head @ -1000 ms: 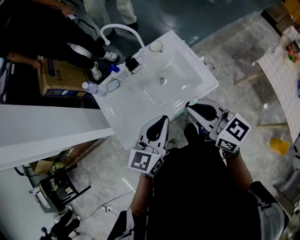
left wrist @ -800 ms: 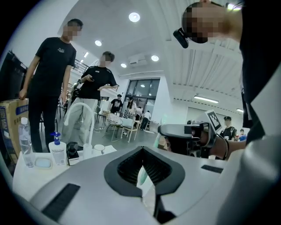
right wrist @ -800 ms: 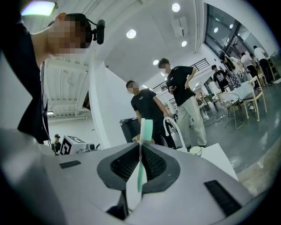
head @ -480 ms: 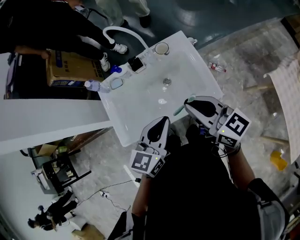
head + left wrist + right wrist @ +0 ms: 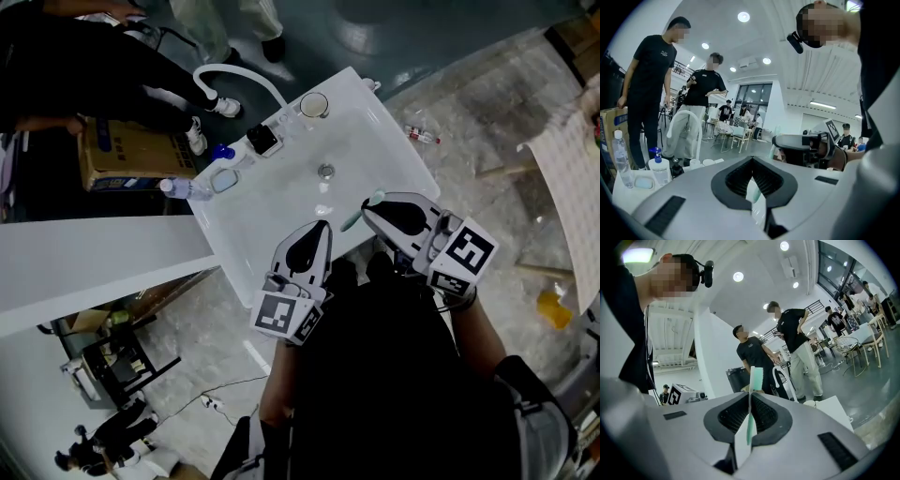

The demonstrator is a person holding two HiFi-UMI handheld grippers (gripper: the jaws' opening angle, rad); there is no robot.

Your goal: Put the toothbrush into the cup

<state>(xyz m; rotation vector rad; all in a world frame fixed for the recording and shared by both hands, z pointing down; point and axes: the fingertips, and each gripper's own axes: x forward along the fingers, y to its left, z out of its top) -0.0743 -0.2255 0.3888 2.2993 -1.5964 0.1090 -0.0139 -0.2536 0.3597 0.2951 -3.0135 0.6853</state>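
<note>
Toothbrush [image 5: 751,401] is clamped in your right gripper [image 5: 368,210]. The jaws are closed on its handle, and the teal bristle head sticks out past the jaw tips. Your left gripper [image 5: 324,228] has its jaws closed tip to tip with nothing between them. It hangs just beside the right one, and both are at the near edge of the white sink [image 5: 272,202].

In the head view the brush juts out over the near part of the basin, on the near side of the drain [image 5: 325,171]. The cup [image 5: 314,104] stands upright on the sink's far corner, well apart from the brush. Along that back ledge to the left you have a blue-capped dispenser [image 5: 220,152], a soap dish [image 5: 225,178] and a clear bottle [image 5: 176,187]. A white curved faucet [image 5: 239,73] arches behind them. A cardboard box [image 5: 122,155] sits beyond the ledge. Two people in black shirts [image 5: 649,84] stand past the sink.
</note>
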